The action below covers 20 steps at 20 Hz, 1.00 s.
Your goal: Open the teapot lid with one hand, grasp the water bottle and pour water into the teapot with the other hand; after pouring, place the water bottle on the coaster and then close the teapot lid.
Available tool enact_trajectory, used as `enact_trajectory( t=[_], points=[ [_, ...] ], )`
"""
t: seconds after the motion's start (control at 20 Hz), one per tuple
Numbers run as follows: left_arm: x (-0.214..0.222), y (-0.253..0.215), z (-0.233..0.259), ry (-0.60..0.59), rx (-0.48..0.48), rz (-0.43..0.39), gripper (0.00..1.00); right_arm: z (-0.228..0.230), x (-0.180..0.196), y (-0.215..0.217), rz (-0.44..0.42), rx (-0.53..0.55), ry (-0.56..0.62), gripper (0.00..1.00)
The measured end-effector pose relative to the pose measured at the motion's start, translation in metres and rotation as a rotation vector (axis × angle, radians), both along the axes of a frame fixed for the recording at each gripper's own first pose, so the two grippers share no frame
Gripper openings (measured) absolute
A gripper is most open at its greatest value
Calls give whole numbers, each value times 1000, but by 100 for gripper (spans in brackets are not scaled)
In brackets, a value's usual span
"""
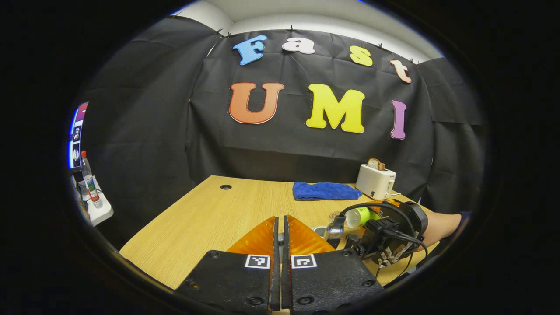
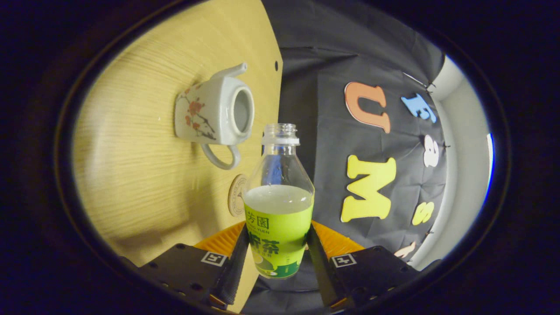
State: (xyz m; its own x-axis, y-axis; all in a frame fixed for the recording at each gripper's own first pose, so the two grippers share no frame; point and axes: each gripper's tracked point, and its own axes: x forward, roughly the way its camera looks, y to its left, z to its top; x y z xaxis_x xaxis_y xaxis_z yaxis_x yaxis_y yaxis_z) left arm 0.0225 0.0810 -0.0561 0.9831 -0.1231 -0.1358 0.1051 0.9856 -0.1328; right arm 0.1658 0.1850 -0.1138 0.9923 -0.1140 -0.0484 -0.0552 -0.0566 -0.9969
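Ceramic teapot lidless; right gripper clamps tilted bottle near teapot, coaster beside; pour pending. Left gripper closed; lid unseen.

Open teapot mouth unobstructed; bare table left; blue cloth and toaster along far edge

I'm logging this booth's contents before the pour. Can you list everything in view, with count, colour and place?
Teapot: one, white with red flowers, lid off, on the table.
Water bottle: one, clear with green label, uncapped, between the right gripper's fingers.
Coaster: one, tan, on the table near the teapot handle.
Table: one, light wood.
Cloth: one, blue, far table edge.
Toaster: one, white, beside the cloth.
Second bottle: one, clear, red cap, side shelf.
Left gripper: closed.
Right gripper: gripping the bottle.
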Motion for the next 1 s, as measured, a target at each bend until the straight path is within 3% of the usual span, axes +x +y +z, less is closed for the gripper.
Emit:
enact_trajectory(
  t=[0.6, 1.0],
  points=[
    [0, 0, -2, 4, -6, 5, 4, 36, 10, 14, 72, -291, -195, 71],
    [-1, -2, -4, 10, 6, -13, 4, 53, 3, 28, 116, -389, -281, 71]
  ],
)
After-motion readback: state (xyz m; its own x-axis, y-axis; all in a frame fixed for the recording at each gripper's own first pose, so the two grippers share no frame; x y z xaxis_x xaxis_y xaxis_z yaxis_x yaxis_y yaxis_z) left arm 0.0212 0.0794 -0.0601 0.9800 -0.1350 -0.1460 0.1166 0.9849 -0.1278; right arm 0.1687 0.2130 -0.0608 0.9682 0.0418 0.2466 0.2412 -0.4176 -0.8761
